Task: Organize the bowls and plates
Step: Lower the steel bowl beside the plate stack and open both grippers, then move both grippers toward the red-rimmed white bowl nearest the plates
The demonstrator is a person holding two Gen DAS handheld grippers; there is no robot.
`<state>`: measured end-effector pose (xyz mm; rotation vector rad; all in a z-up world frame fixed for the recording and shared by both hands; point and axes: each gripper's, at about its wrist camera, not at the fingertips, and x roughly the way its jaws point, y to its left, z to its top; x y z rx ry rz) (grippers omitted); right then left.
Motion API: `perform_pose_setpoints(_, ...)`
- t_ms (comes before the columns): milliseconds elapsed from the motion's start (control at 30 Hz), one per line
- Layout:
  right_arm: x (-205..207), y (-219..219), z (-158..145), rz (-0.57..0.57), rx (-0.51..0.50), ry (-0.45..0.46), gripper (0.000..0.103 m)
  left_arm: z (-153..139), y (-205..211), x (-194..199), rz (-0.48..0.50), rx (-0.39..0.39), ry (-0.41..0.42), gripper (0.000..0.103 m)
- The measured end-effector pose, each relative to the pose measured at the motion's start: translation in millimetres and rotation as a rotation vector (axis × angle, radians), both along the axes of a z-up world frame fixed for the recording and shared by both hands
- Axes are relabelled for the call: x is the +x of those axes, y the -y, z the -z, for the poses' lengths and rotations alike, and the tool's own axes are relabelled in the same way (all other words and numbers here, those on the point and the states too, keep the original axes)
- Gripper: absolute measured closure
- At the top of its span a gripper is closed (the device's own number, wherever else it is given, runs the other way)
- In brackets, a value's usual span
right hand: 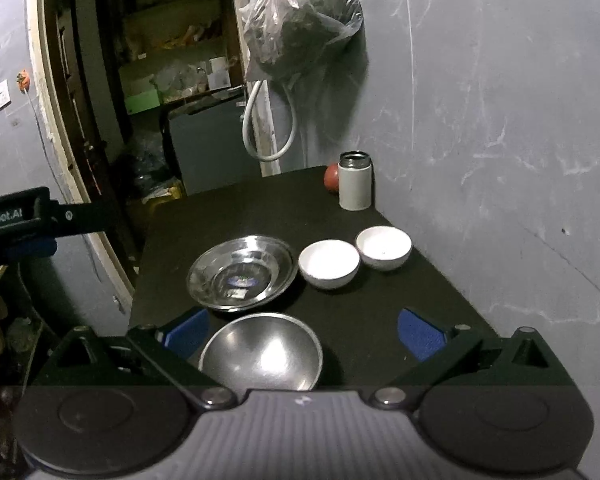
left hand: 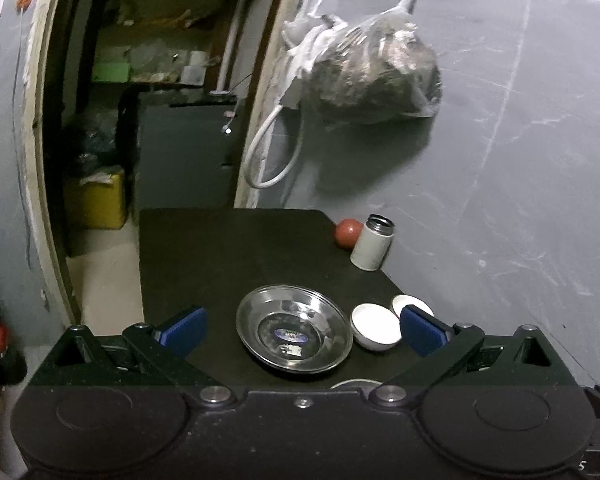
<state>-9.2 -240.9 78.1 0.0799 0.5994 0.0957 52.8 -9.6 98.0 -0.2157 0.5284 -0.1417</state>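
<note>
On a black table [right hand: 260, 208] lies a shiny steel plate [right hand: 241, 272] with a sticker in its middle. To its right stand two white bowls [right hand: 329, 264] [right hand: 384, 248], side by side. A steel bowl [right hand: 262, 352] sits nearest, between the wide-apart blue pads of my right gripper [right hand: 302, 334], which is open above it. In the left wrist view my left gripper [left hand: 302, 330] is open too, hovering above the steel plate [left hand: 294, 330], with one white bowl [left hand: 376, 326] by its right pad and the other [left hand: 410, 304] half hidden behind it.
A white flask [right hand: 355, 182] and a red ball [right hand: 332, 178] stand at the table's far right corner by the grey wall. A plastic bag [right hand: 300, 16] and a white hose [right hand: 260, 124] hang on the wall. A doorway opens at the left, past the table's left edge.
</note>
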Motion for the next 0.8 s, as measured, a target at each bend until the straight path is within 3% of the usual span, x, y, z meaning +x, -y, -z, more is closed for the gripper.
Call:
perform_pose_setpoints(200,31,26,-1,0.002,-0.011,0.007,0.0,7,15,40,-0.043,-0.011,-0.057,0.001)
perform_pose_setpoints(433,80,57,9,-0.031,0.003,-0.015,0.0,20,48,90,-0.069,0.036,-0.126,0.001)
perform_pose_setpoints(667,116,77,29,-0.092,0.054,-0.072,0.0,32,74,117,-0.088,0.129,-0.185,0.001)
perform_pose_setpoints(800,129,84,48,-0.102,0.087,-0.109,0.0,38,87,132,-0.077,0.236,-0.235,0.001)
